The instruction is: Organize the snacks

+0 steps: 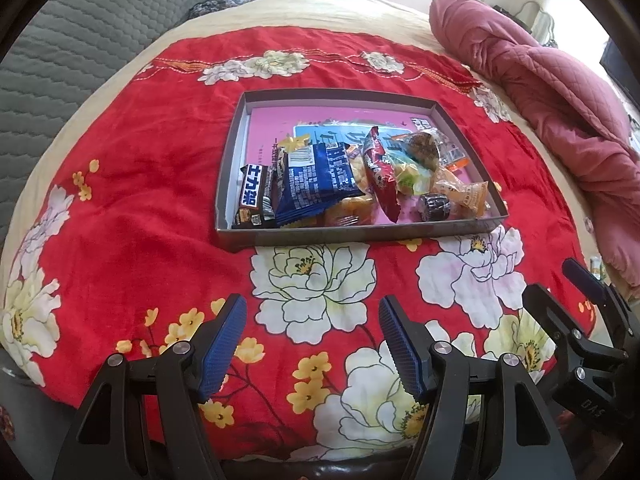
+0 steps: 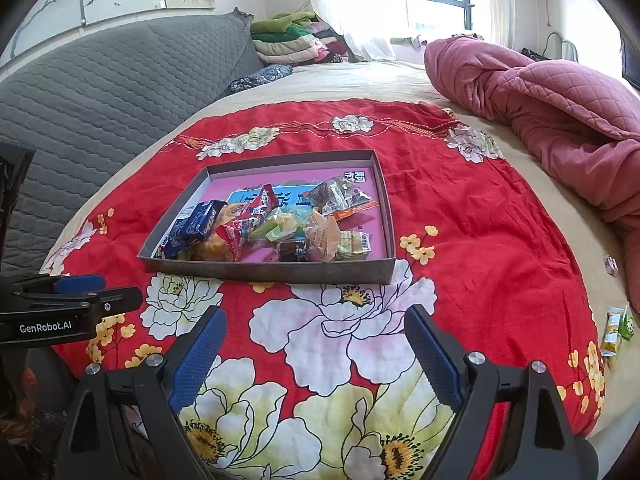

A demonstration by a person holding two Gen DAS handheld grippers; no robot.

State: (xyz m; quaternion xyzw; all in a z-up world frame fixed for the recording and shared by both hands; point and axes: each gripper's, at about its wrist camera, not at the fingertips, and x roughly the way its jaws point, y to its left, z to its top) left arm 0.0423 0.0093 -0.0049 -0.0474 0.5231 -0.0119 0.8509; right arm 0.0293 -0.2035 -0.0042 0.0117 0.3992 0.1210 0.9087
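Observation:
A shallow grey tray [image 1: 248, 236] [image 2: 280, 274] with a pink floor lies on the red flowered cloth [image 1: 140, 184] [image 2: 460, 232]. Several snack packets are heaped in it: a blue packet [image 1: 316, 180] [image 2: 196, 222], a black bar [image 1: 254, 200], a red packet [image 1: 380, 176] [image 2: 232, 234], orange and clear-wrapped sweets [image 1: 460, 192] [image 2: 344, 196]. My left gripper [image 1: 312, 344] hovers open over the cloth in front of the tray, nothing between its blue pads. My right gripper [image 2: 316, 356] stands open likewise, a little further right, empty. Each gripper shows at the edge of the other's view.
A crumpled pink quilt [image 1: 560, 112] [image 2: 560, 112] lies at the right. A grey quilted headboard [image 2: 100, 96] stands at the left, folded clothes [image 2: 292, 40] at the back. Two small green-yellow packets [image 2: 618, 330] and a tiny pink one [image 2: 611, 266] lie at the right edge of the bed.

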